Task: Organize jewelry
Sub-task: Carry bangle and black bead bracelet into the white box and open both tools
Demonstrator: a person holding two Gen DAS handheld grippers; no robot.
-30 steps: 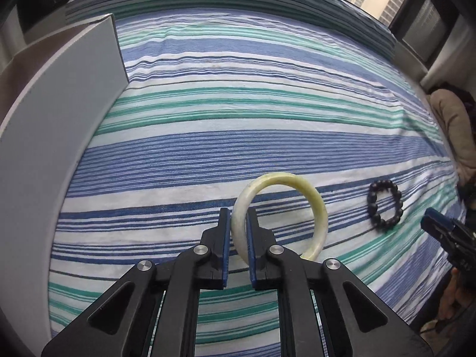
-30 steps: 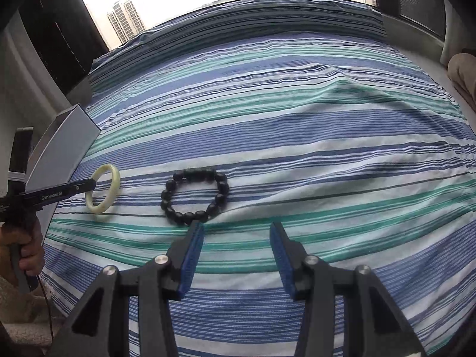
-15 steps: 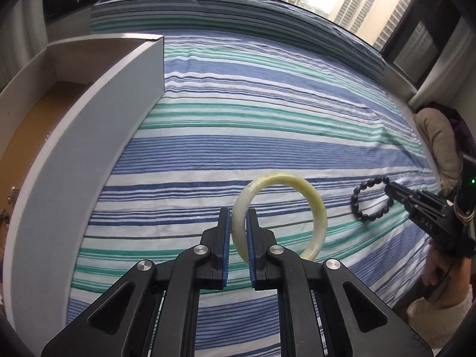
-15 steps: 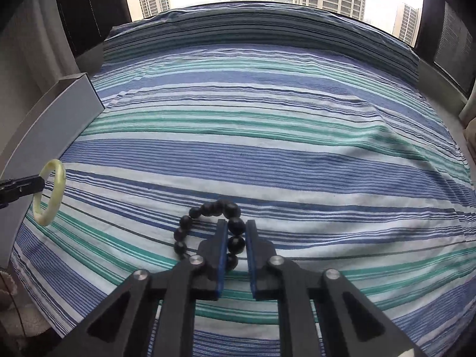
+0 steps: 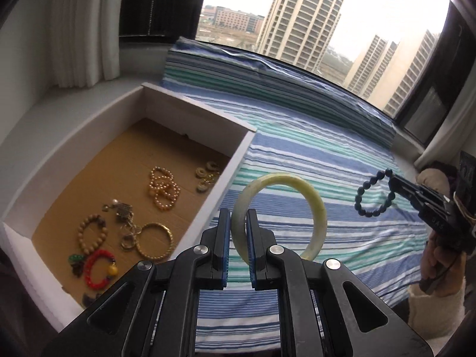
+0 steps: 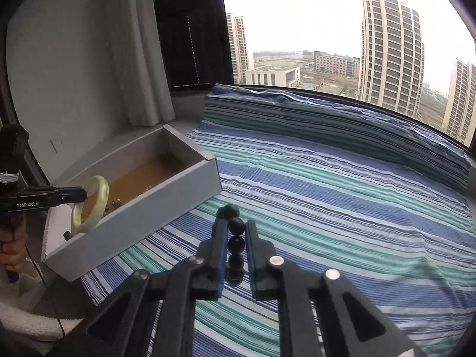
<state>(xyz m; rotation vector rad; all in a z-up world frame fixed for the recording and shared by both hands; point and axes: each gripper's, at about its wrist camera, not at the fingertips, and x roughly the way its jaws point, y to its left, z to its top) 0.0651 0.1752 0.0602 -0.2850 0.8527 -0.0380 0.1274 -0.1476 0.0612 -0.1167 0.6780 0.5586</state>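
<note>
My left gripper (image 5: 238, 218) is shut on a pale green jade bangle (image 5: 315, 205), held upright in the air above the striped bed, just right of the white box (image 5: 226, 178). From the right wrist view the same bangle (image 6: 99, 190) hangs over the box's near corner. My right gripper (image 6: 236, 227) is shut on a black bead bracelet (image 6: 235, 226), lifted off the bed; in the left wrist view that bracelet (image 5: 364, 193) dangles from the right gripper's (image 5: 394, 183) tips. The box holds several bracelets and rings on a brown floor.
A blue, green and white striped sheet (image 6: 327, 208) covers the bed. The white box (image 6: 134, 223) sits at the bed's left edge beside a grey sill and white curtain (image 5: 83, 29). A hand (image 5: 437, 261) holds the right gripper's handle. Windows run along the far side.
Both grippers rose and swung left toward the box, which now shows its contents. The right gripper shut on the black bead bracelet and lifted it off the bed. The bangle stayed gripped.
</note>
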